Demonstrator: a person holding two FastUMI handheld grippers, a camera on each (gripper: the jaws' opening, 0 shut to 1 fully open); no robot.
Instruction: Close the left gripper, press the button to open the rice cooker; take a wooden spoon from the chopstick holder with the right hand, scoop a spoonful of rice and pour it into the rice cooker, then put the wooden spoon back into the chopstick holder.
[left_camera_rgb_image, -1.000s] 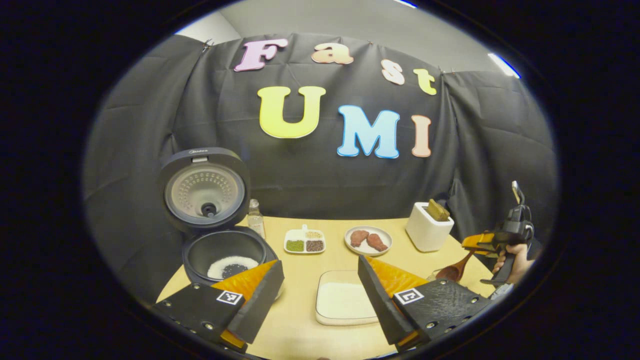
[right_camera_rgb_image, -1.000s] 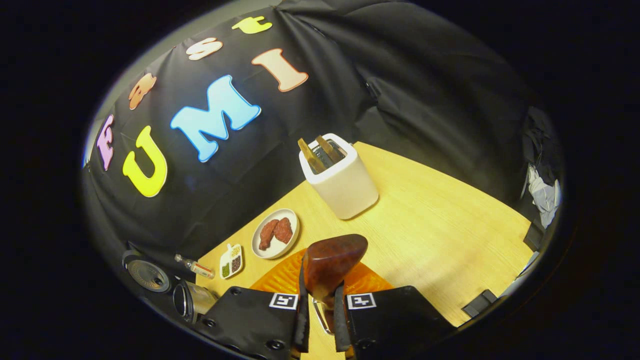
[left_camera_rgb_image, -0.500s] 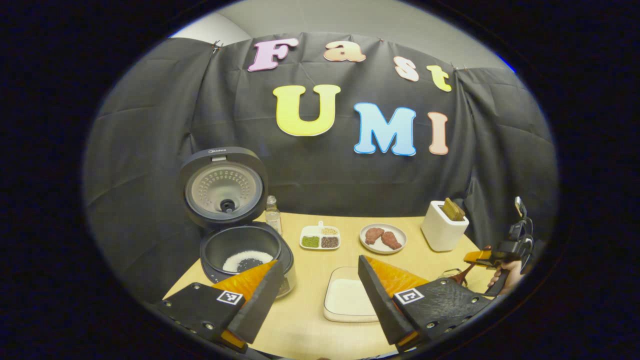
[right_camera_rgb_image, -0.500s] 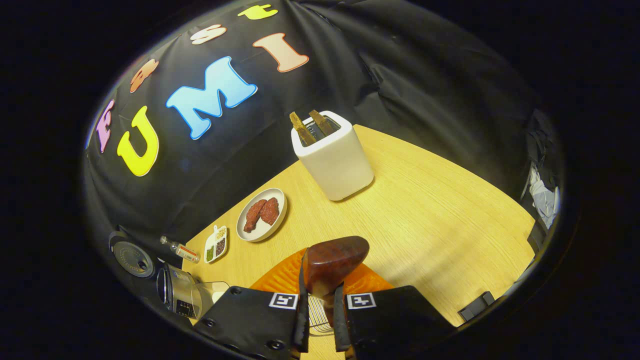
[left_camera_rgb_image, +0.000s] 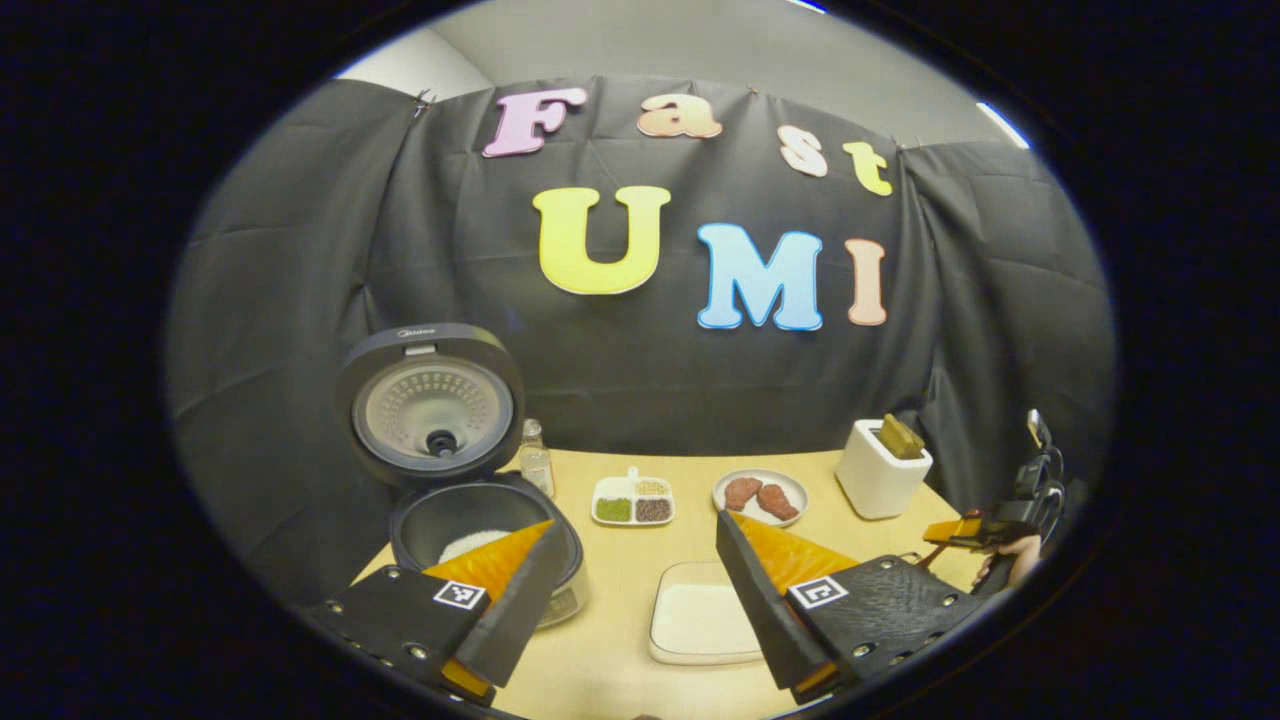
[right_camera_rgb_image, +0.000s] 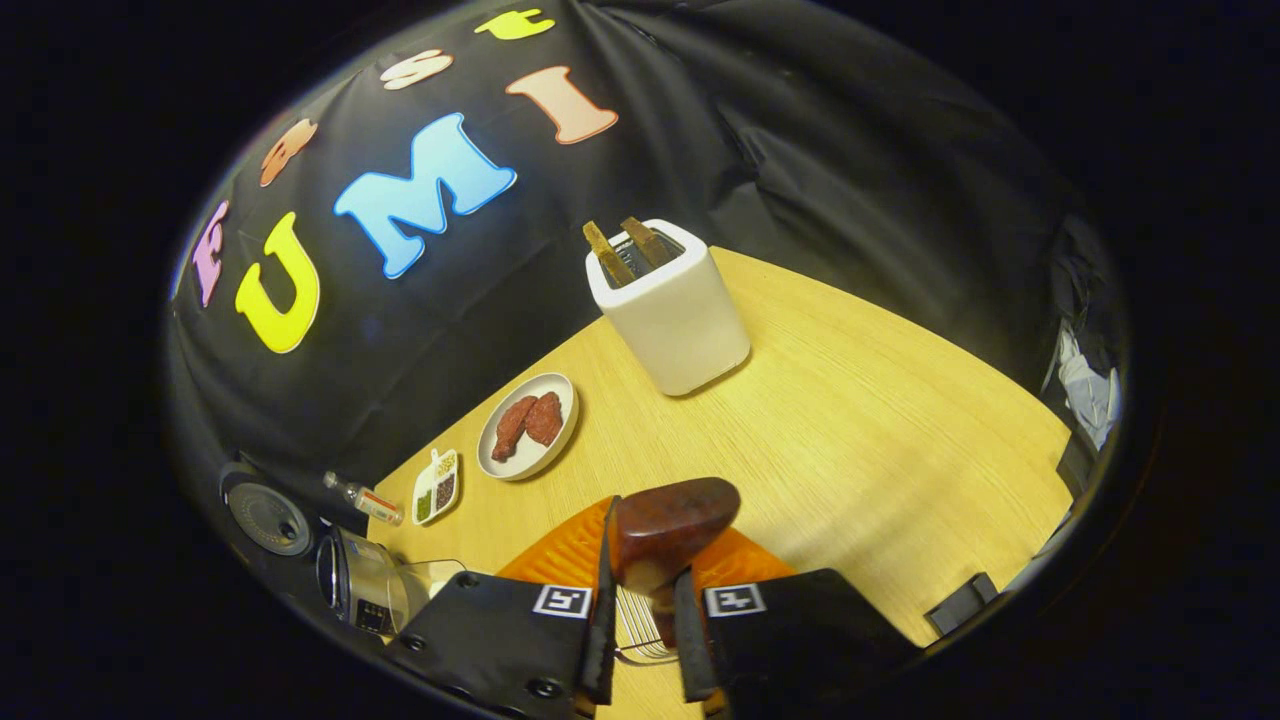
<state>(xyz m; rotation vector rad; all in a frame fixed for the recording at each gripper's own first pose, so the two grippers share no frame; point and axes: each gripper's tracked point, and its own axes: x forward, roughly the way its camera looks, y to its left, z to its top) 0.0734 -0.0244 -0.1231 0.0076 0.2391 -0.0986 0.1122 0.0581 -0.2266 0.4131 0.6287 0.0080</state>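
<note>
Item: wooden spoon (right_camera_rgb_image: 668, 522) — held in the right tool (right_camera_rgb_image: 640, 640), whose two fingers are clamped on the neck just behind the bowl, bowl pointing forward over the surface (right_camera_rgb_image: 880, 440). A wire holder (right_camera_rgb_image: 640, 630) shows just below the grip; whether the handle has entered it cannot be told. From the left gripper view the right tool (left_camera_rgb_image: 975, 532) sits at the far right edge of the surface.

Handling, as judged: light, rigid, smooth-finished wood; unlikely to break, but a polished neck can twist or slide between the pads. Best hold is the narrow neck or upper handle, gripped squarely, so the bowl cannot swing.

Left tool (left_camera_rgb_image: 635, 600): fingers spread wide apart, gripping nothing, hanging over the near edge of the surface.

Rice cooker (left_camera_rgb_image: 480, 530): lid up, white rice visible in the pot — the pour looks done.

Also present: white tray of rice (left_camera_rgb_image: 700, 620), divided dish (left_camera_rgb_image: 633, 500), plate of meat (left_camera_rgb_image: 760, 495), small bottle (left_camera_rgb_image: 535, 465), toaster (right_camera_rgb_image: 668, 305).

Remaining step, as judged: lower the spoon into the holder and release.
</note>
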